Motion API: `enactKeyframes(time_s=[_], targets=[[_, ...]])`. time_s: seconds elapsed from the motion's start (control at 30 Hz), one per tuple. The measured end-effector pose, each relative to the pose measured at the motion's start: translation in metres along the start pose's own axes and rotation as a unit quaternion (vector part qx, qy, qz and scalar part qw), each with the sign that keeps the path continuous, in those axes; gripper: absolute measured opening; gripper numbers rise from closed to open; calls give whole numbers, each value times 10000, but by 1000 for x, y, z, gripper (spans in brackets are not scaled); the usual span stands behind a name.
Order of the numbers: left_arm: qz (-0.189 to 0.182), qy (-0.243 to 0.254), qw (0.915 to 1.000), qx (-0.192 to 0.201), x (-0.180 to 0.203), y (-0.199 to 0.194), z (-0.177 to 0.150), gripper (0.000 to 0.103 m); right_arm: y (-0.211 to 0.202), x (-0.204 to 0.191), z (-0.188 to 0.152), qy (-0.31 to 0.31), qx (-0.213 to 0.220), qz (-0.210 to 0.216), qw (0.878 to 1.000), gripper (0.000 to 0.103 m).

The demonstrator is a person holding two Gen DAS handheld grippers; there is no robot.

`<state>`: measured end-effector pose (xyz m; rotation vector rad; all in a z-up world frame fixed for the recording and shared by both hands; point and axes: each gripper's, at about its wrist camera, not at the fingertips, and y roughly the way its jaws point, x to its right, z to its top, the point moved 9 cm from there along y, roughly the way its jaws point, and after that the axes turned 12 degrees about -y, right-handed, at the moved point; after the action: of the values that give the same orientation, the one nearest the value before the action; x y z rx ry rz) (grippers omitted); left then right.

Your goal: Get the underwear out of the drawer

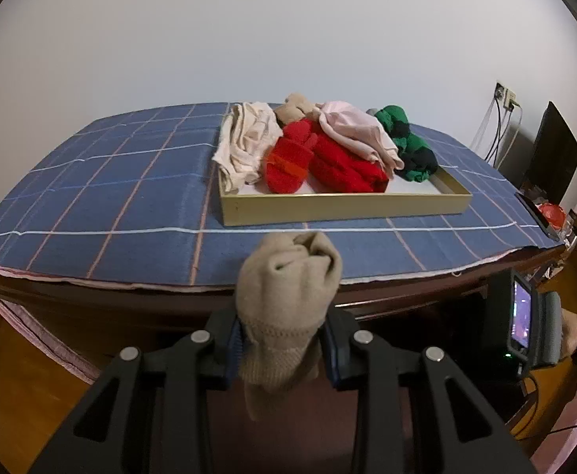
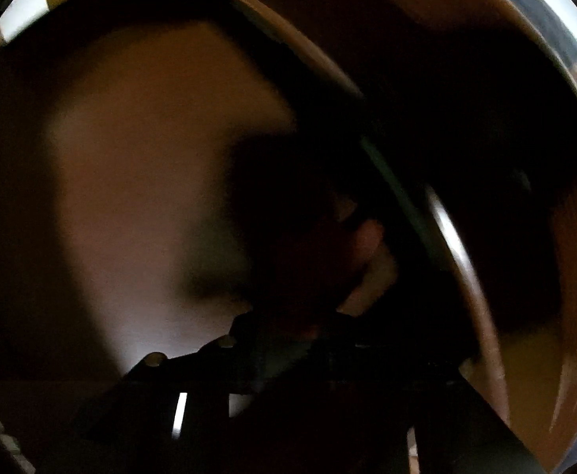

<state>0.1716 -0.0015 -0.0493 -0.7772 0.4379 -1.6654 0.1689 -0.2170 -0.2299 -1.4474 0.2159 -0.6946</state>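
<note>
Your left gripper (image 1: pixel 284 339) is pinching a rolled beige knit garment (image 1: pixel 286 296) between its two fingers, holding it in the air just in front of the near edge of the table (image 1: pixel 91 205), which is covered by a blue checked cloth. Beyond it on the cloth sits a shallow gold-rimmed tray (image 1: pixel 343 203) heaped with clothing: a cream folded piece (image 1: pixel 245 142) at the left, a red fuzzy pair (image 1: pixel 320 160) in the middle, a pale pink piece (image 1: pixel 357 130) draped over the red, a green and dark bundle (image 1: pixel 409 144) at the right, and a tan item (image 1: pixel 296 108) at the back. Your right gripper's body, with its small lit screen (image 1: pixel 521 316), appears at the lower right, below the table edge. The right wrist view is dark and blurred, showing only brown wooden surfaces (image 2: pixel 150 181); you cannot tell how the right gripper's (image 2: pixel 312 316) fingers stand there.
</note>
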Motion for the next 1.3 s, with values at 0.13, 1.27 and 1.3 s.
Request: enactKeyframes(time_s=[0.13, 1.27, 1.3], targets=[[-34, 9, 10000, -34, 0, 1, -1, 32, -25, -22, 7, 391, 449, 1049, 9927, 19], [-342, -115, 9993, -89, -9, -2, -16, 32, -42, 7, 63, 2692, 676, 1189, 9533, 40], [-350, -124, 9993, -84, -9, -3, -17, 32, -55, 13, 65, 2857, 960, 1135, 9467, 40]])
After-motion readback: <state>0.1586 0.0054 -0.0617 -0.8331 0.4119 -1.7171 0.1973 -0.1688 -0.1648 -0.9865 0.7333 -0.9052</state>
